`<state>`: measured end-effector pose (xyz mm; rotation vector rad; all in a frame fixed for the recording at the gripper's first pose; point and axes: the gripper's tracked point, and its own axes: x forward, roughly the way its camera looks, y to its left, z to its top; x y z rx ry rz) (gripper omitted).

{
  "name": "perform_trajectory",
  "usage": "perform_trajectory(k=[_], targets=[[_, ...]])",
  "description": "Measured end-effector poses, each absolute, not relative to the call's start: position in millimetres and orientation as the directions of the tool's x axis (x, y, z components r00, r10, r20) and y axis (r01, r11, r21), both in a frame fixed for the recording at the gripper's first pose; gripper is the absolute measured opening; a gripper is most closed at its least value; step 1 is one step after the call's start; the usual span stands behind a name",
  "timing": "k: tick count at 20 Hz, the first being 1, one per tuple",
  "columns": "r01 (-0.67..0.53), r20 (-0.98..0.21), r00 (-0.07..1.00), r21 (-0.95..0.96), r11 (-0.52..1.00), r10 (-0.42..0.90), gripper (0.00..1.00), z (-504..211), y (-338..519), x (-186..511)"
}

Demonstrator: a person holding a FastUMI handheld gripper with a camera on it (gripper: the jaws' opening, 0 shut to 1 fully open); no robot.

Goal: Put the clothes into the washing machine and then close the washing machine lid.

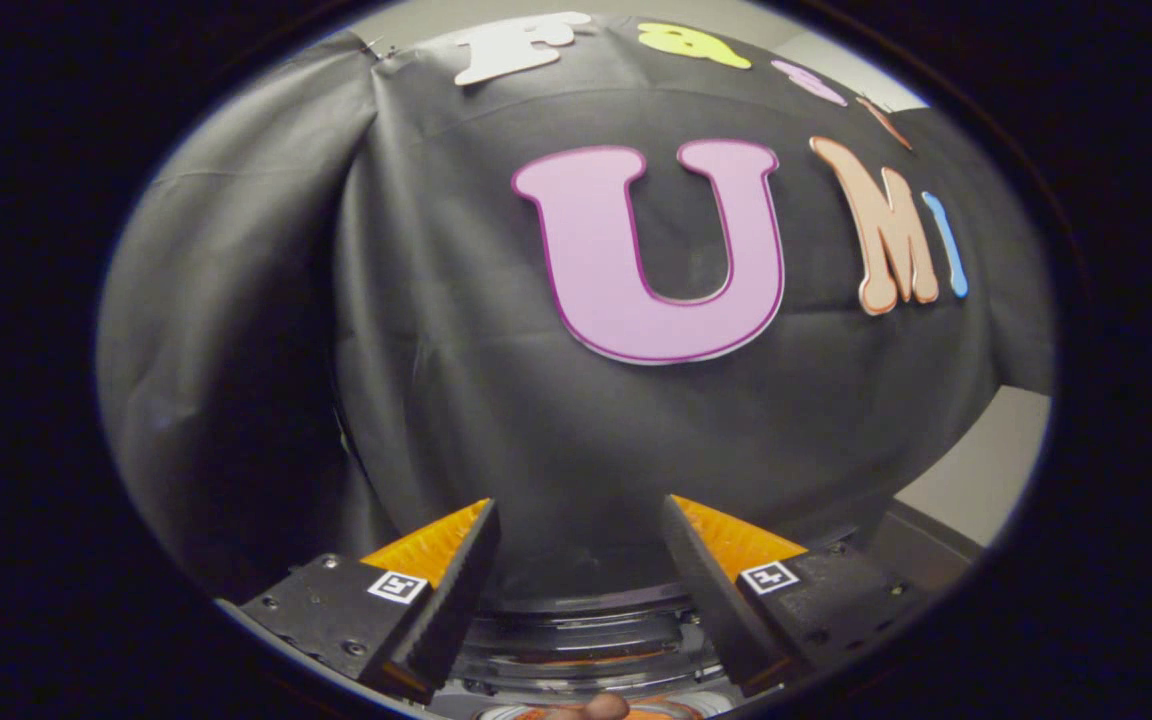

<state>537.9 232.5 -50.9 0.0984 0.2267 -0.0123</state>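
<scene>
The gripper (pixel 581 515) points at the black cloth wall (pixel 496 400) of the booth, its two fingers spread wide apart with nothing between them. On the left the cloth hangs in a folded drape (pixel 236 330). Low between the fingers, near the camera, sits the round dark rim of what looks like the washing machine (pixel 586 640), with a glossy clear ring, perhaps its lid, just below; whether it is open I cannot tell. At the far right a pale wall (pixel 986 480) shows past the cloth.
</scene>
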Motion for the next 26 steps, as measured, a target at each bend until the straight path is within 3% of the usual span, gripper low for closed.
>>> perform_trajectory(k=[5,20,26], targets=[[0.032,-0.208,0.978,-0.018,0.999,-0.035,0.97,-65.0,226.1,541.4],[0.068,-0.096,0.993,-0.005,0.998,-0.068,0.93,-52.9,227.9,503.2],[0.068,-0.166,0.984,-0.008,0.998,-0.069,0.93,-56.2,229.0,495.9]])
